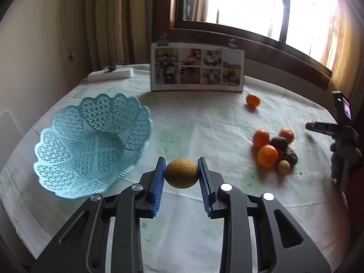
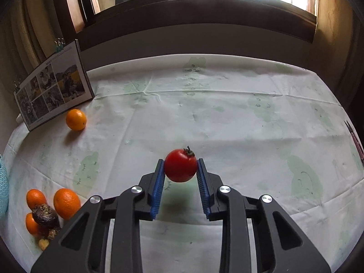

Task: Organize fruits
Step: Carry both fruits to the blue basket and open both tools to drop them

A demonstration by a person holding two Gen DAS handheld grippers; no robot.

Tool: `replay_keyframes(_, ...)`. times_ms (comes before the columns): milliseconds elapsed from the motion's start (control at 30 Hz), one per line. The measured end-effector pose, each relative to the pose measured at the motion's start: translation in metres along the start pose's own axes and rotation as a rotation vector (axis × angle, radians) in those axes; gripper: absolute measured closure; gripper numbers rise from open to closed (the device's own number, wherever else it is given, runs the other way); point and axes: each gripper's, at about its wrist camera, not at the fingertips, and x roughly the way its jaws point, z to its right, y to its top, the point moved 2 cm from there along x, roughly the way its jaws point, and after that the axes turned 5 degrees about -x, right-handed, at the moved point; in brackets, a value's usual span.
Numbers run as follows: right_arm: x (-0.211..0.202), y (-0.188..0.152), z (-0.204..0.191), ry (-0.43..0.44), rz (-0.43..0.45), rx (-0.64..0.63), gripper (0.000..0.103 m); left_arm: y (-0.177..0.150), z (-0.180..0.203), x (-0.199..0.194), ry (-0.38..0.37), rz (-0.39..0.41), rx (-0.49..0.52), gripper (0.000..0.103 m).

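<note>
In the left wrist view my left gripper [image 1: 181, 170] is shut on a brown rough-skinned round fruit [image 1: 181, 173], held above the cloth just right of a tilted light-blue lattice basket [image 1: 91, 145]. A pile of oranges [image 1: 267, 155], dark fruits [image 1: 279, 142] and a small tan fruit [image 1: 283, 166] lies to the right. One lone orange [image 1: 253, 100] sits farther back. In the right wrist view my right gripper [image 2: 180, 167] is shut on a red tomato [image 2: 180, 168], lifted off the table. The pile of oranges [image 2: 66, 202] and the lone orange [image 2: 76, 119] lie to its left.
A photo board [image 1: 197, 68] stands at the table's back edge, with a white power strip [image 1: 110, 74] to its left. Window and dark sill run behind. The right gripper's body [image 1: 341, 132] shows at the far right. Thin scissors-like tool [image 2: 355, 138] lies at the right edge.
</note>
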Motion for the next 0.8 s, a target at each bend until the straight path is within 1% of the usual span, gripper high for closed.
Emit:
replay_keyframes(133, -0.019, 0.002, -0.029, 0.06, 0.035, -0.033, 0.075, 0.012, -0.031, 0.001, 0.058, 0.033, -0.054, 0.073)
replay_keyframes(233, -0.032, 0.003, -0.057, 0.117, 0.057, -0.062, 0.074, 0.017, -0.054, 0.004, 0.096, 0.04, -0.095, 0.073)
replay_keyframes(333, -0.043, 0.003, -0.09, 0.182, 0.072, -0.097, 0.074, 0.019, -0.075, 0.011, 0.149, 0.038, -0.109, 0.073)
replay_keyframes(500, -0.061, -0.001, -0.15, 0.293, 0.086, -0.169, 0.074, 0.017, -0.098, 0.02, 0.186, 0.018, -0.137, 0.073)
replay_keyframes(600, -0.068, -0.005, -0.186, 0.359, 0.081, -0.215, 0.074, 0.014, -0.106, 0.021, 0.188, 0.003, -0.155, 0.071)
replay_keyframes(633, -0.071, -0.007, -0.198, 0.382, 0.079, -0.228, 0.075, 0.013, -0.109, 0.021, 0.188, 0.001, -0.163, 0.066)
replay_keyframes(667, -0.073, -0.009, -0.21, 0.406, 0.075, -0.241, 0.074, 0.012, -0.111, 0.02, 0.188, 0.002, -0.169, 0.055)
replay_keyframes(733, -0.078, -0.013, -0.234, 0.448, 0.071, -0.269, 0.074, 0.011, -0.115, 0.015, 0.193, 0.017, -0.177, 0.046)
replay_keyframes(800, -0.084, -0.019, -0.257, 0.49, 0.066, -0.299, 0.074, 0.01, -0.119, 0.011, 0.199, 0.029, -0.182, 0.046)
